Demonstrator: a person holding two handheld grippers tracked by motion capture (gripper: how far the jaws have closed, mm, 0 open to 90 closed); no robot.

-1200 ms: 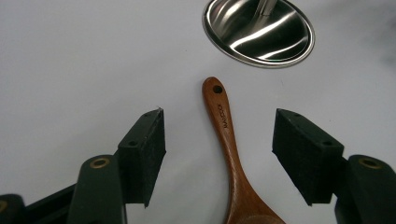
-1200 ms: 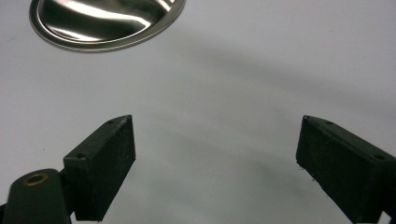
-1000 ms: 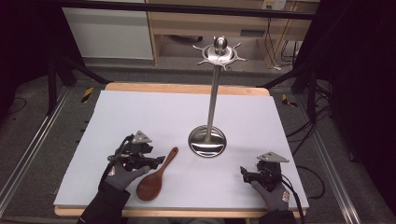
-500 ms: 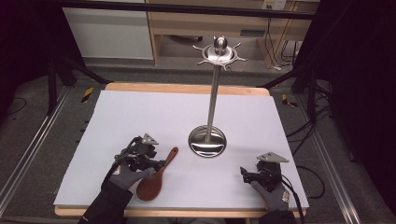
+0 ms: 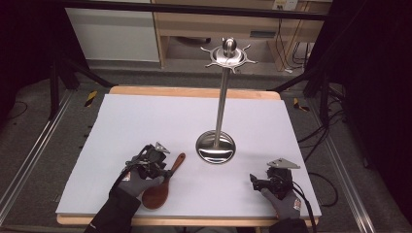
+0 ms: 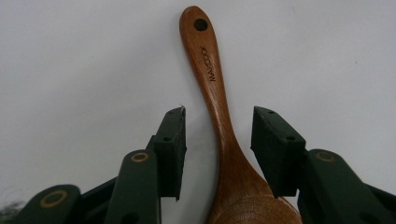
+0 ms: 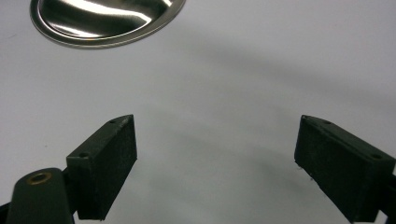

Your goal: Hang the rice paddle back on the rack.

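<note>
A brown wooden spoon [image 5: 163,184] lies on the white board [image 5: 141,116], with its bowl near the front edge and its handle pointing toward the stand. My left gripper [image 5: 165,172] is open and straddles the spoon's neck. In the left gripper view the spoon [image 6: 219,112] runs between the two pads [image 6: 172,144] with a gap on each side, and its handle end has a hole. My right gripper [image 5: 254,181] rests at the front right, open, with bare board between its fingers [image 7: 107,158].
A tall polished metal stand [image 5: 221,102] rises from a round base [image 5: 215,148] mid-table, with a hooked crown [image 5: 228,54] on top. The base's rim [image 7: 102,28] lies just ahead of my right gripper. Cabinets and cables stand beyond the table.
My left gripper has slid right across the board to the spoon and now has its jaws on either side of the neck. The right gripper and the spoon have stayed put.
</note>
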